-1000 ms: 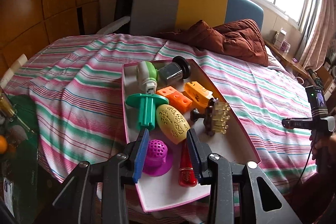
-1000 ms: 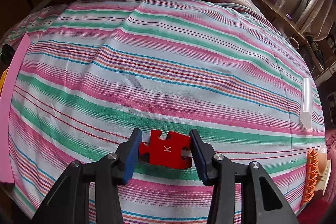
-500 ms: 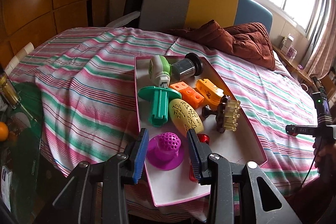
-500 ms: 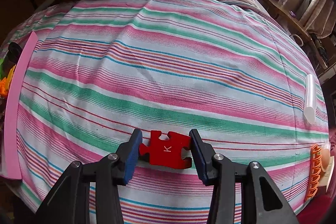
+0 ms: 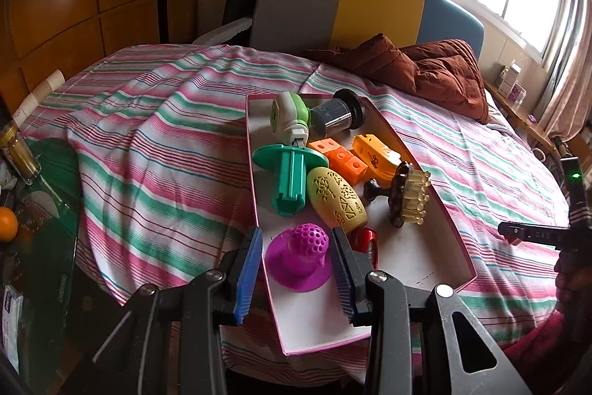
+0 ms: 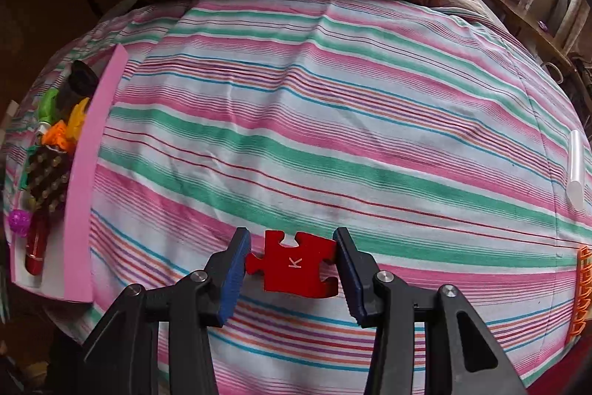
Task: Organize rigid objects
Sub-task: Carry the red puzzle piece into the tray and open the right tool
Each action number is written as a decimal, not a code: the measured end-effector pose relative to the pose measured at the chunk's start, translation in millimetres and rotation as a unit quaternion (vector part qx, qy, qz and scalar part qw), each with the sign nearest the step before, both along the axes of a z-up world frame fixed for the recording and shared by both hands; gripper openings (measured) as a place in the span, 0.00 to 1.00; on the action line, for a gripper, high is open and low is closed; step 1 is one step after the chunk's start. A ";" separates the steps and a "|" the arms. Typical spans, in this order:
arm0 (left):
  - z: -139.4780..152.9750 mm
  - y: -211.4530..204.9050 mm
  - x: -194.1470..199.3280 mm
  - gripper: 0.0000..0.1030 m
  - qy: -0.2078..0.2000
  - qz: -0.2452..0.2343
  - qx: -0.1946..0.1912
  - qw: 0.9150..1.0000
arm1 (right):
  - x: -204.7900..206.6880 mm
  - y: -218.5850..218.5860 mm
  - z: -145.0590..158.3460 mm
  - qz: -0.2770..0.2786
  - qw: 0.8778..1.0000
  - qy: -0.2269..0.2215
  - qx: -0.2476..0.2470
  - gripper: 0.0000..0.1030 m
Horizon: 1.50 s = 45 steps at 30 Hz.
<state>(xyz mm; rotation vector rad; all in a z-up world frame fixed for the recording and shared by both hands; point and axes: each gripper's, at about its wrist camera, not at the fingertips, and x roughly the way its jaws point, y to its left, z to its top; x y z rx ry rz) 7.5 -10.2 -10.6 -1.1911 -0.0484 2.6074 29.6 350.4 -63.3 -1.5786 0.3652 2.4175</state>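
The right tongs (image 6: 292,267) hold the red puzzle piece (image 6: 292,265) by its side edges. It looks light, flat and stiff, so an edge grip suits it. The left tongs (image 5: 298,265) stand narrow and empty over the tray (image 5: 425,258).

Both grippers look alike. The left gripper (image 5: 296,269) and the right gripper (image 6: 292,269) each have black angular plastic arms with triangular cut-outs, silver round screws at the joints, and jaws lined with ribbed blue pads (image 5: 248,274). A red sleeve (image 5: 536,354) shows at the lower right.
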 end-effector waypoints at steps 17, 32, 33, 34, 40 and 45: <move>-3.7 -28.8 -6.1 0.40 -0.004 0.042 0.007 0.999 | -36.9 -182.6 37.4 0.238 0.968 0.077 -0.023 0.45; 1.4 -24.5 -4.1 0.60 0.005 0.046 0.003 0.999 | -52.6 -213.4 -5.0 0.256 0.966 0.017 0.023 0.46; 2.5 -24.1 -3.4 0.63 0.007 0.046 0.002 0.999 | -52.3 -214.1 -5.4 0.257 0.966 0.017 0.025 0.46; 3.7 -23.8 -2.8 0.64 0.009 0.046 0.002 0.999 | -51.5 -214.5 -5.6 0.257 0.966 0.017 0.025 0.47; 16.0 -21.0 6.4 0.83 0.033 0.052 0.001 0.998 | -37.3 -214.9 11.2 0.248 0.967 0.059 0.026 0.48; 25.8 -18.2 16.0 1.00 0.049 0.064 -0.005 0.997 | -17.1 -213.9 32.9 0.216 0.968 0.114 0.052 0.54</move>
